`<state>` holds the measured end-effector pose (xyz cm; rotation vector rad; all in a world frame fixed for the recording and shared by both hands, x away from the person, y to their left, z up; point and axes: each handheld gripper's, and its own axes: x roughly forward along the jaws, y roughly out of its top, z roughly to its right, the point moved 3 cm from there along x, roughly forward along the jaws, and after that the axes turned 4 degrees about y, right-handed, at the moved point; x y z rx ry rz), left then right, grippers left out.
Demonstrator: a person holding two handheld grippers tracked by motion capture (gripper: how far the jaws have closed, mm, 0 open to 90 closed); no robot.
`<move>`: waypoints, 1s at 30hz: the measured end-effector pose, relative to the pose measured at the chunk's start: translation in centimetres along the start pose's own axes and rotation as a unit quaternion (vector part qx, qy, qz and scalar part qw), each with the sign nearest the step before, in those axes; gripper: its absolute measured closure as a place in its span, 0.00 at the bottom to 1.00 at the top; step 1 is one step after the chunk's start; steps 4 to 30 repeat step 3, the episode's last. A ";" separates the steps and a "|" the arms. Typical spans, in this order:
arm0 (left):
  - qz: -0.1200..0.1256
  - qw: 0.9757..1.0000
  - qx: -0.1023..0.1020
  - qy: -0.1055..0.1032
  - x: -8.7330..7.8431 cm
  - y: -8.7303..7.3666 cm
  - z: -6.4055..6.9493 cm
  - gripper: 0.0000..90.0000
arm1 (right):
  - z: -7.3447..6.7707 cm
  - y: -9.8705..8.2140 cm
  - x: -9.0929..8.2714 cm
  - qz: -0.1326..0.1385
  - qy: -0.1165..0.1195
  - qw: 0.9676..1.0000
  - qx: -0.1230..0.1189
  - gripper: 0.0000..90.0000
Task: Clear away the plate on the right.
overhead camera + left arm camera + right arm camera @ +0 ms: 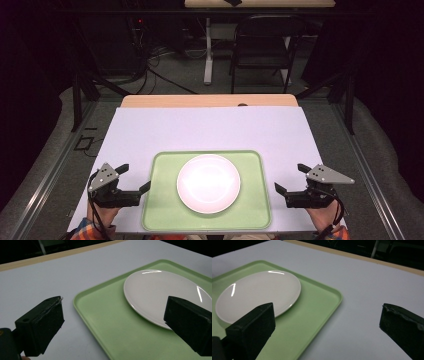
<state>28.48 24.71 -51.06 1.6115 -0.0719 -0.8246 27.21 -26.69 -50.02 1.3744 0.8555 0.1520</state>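
Centrally on the near half of the white-topped desk [210, 127] lies a pale green tray [162, 200], a shallow rectangle with rounded corners and a raised rim. It holds 1 thing: a round white plate [208, 183], lying flat at about the tray's middle, with green floor showing all around it. The plate carries nothing.

On either side of the tray, 2 hand-held tools flank it. The left tool [134, 178] is just beside the tray's left edge, its jaws wide apart and gripping nothing; in the left gripper view 1 jaw lies over the white desk top and the other over the plate's near rim. The right tool [291, 179] is near the tray's right edge, likewise spread wide and empty, with 1 jaw over the tray floor and the other over bare desk.
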 end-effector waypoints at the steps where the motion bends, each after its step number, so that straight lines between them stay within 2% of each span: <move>1: -0.005 1.000 -0.003 0.007 0.1 -0.1 -0.2 0.01 | 0.1 -0.3 0.1 -0.006 -0.002 1.000 0.002 0.00; 3: -0.020 1.000 -0.010 0.017 0.4 -0.5 -0.9 0.00 | 0.3 -0.6 0.5 -0.018 -0.011 1.000 0.005 0.00; 30: -0.020 1.000 -0.010 0.017 0.4 -0.5 -0.9 0.00 | 0.3 -0.6 0.5 -0.018 -0.011 1.000 0.005 0.00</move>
